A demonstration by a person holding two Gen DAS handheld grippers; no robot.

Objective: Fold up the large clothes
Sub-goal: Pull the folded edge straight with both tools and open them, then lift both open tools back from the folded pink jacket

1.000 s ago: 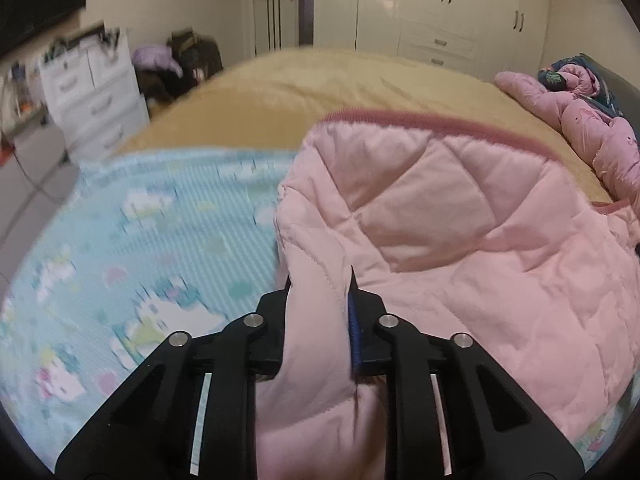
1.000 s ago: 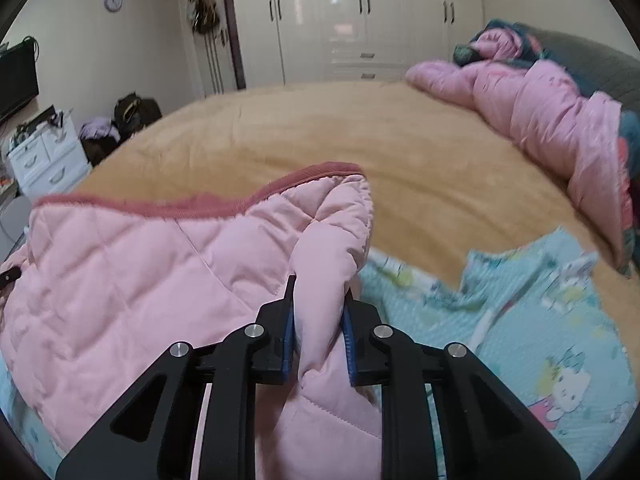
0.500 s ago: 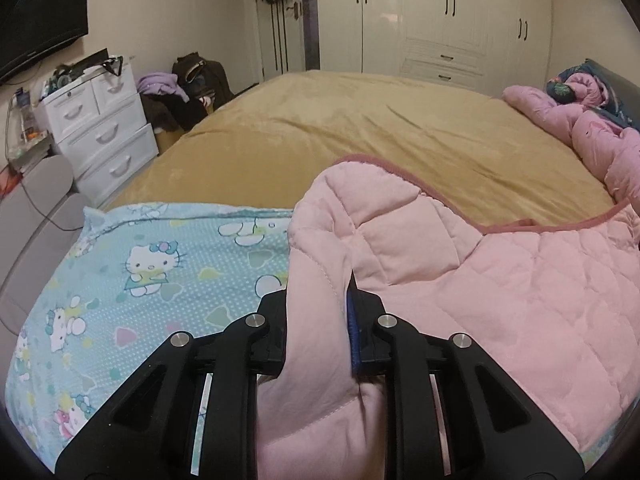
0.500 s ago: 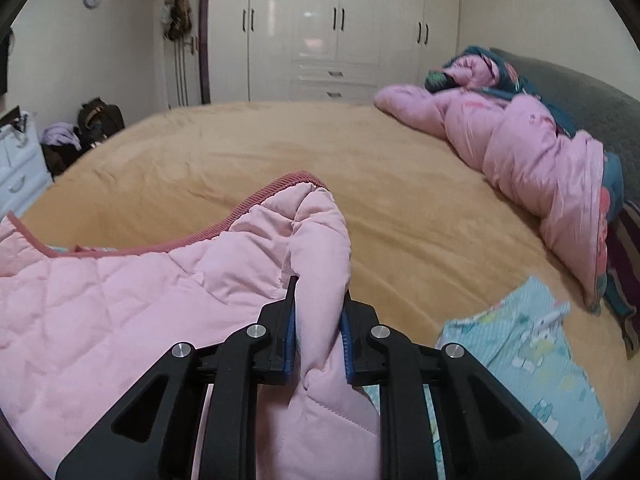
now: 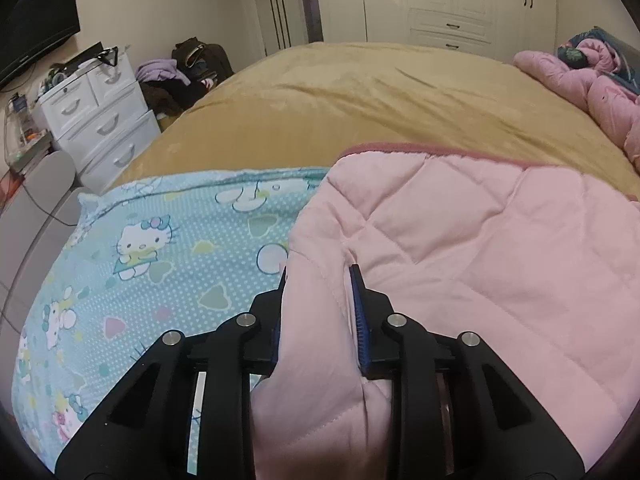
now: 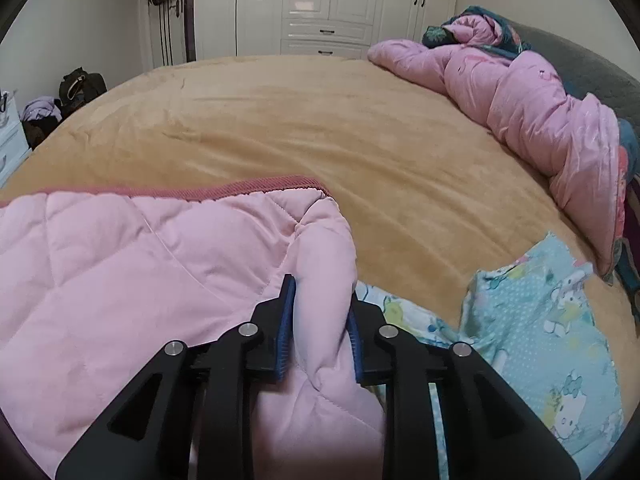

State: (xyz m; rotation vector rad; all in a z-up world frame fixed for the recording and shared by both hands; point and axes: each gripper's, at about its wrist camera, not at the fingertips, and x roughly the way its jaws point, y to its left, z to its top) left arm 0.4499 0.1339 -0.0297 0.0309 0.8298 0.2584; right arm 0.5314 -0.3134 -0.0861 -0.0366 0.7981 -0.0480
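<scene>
1. The left tool [image 5: 318, 300] has a thick fold of the pink quilted blanket [image 5: 460, 240] between its blue pads [image 5: 358, 320]; its jaws are opening, yet the padding fills the gap and the pads appear to touch it on both sides, so the pinch is loosening rather than gone.
2. The right tool [image 6: 320, 308] is the same; a bunched corner of the pink quilted blanket [image 6: 140, 260] sits between its pads [image 6: 286, 320], the jaws are opening, and the cloth bulges against both faces.
3. Just beyond the tools the blanket lies doubled over, pink underside up, its darker pink trim [image 6: 240, 190] running across the far edge; the light-blue cartoon-print face [image 5: 160, 240] shows beside it on the left and again on the right [image 6: 540, 320], so the fold does not cover the lower layer squarely.
4. Risk, as I judge it: puffy filling may spring back once freed, so the corners could roll open or slide off line; cloth may also snag on the ribbed pads and be dragged as the tools withdraw.
5. Farther out is the tan bed cover [image 6: 320, 120]; it is soft and plush, so the fold may creep on it.
6. A separate crumpled pink duvet [image 6: 520, 92] lies well apart at the far right; white wardrobes [image 6: 320, 0] stand behind the bed.
</scene>
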